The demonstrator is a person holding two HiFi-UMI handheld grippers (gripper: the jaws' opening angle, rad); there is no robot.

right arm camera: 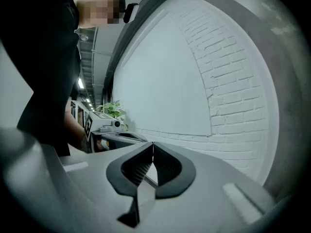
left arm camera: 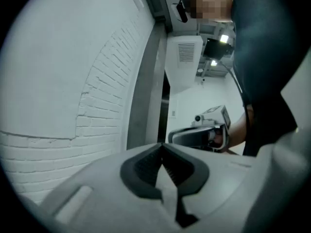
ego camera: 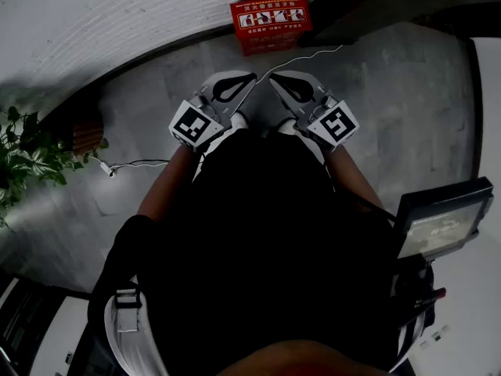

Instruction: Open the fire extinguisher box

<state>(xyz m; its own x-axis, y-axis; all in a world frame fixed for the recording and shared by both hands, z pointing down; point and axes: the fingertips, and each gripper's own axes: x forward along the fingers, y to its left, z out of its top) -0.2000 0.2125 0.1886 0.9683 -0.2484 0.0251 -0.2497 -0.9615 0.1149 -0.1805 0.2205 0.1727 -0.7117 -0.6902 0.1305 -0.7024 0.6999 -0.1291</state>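
Torso [ego camera: 258, 241] hides legs, red box [ego camera: 270, 23] lettering illegible

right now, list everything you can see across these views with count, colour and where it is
fire extinguisher box: one, red, on the floor against the wall, ahead of both grippers
brick wall: one, white, behind the box
floor: one, grey, under everything
plant: one, green, far left of the head view
cable: one, white, on the floor just right of the box
plug lead: one, white, on the floor near the plant
screen device: one, dark, at the person's right side
left gripper: one, white and black, shut, empty, short of the box
right gripper: one, white and black, shut, empty, beside the left
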